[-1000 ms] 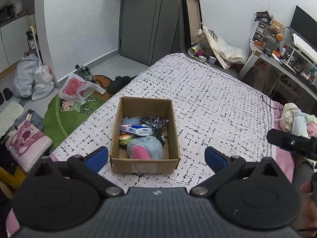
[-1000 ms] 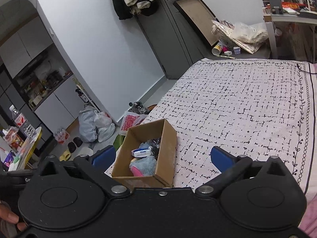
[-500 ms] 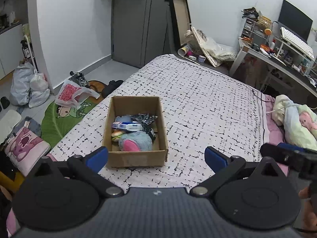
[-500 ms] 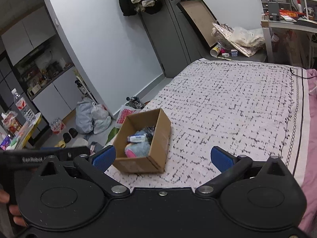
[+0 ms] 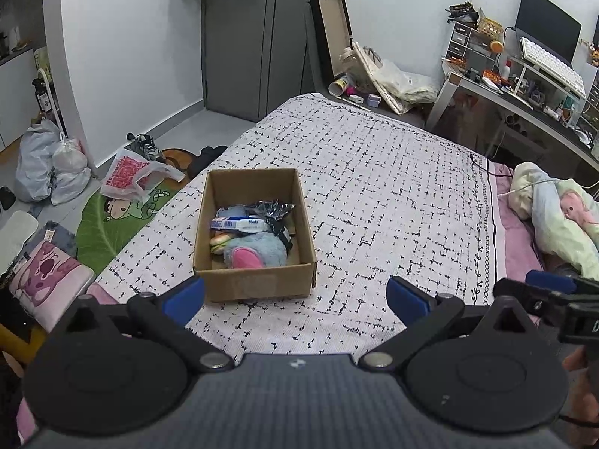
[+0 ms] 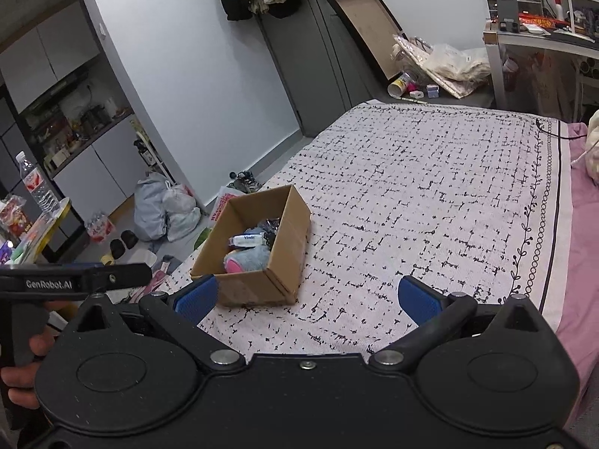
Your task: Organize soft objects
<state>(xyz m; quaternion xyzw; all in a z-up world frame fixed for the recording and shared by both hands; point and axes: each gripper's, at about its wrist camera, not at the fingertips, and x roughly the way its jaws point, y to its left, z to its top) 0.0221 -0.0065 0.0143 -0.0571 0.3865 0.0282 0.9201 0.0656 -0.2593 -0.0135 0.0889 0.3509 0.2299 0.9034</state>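
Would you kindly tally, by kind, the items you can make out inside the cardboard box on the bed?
Blue and pink plush toy: 1
Burger-shaped toy: 1
Tissue pack: 1
Crinkled dark foil bag: 1
Total: 4 visible in the cardboard box; anything underneath is hidden.

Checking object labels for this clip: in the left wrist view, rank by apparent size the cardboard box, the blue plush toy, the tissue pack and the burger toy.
Largest to smallest as seen:
1. cardboard box
2. blue plush toy
3. tissue pack
4. burger toy, though partly hidden by the plush, so its full size is unsure.
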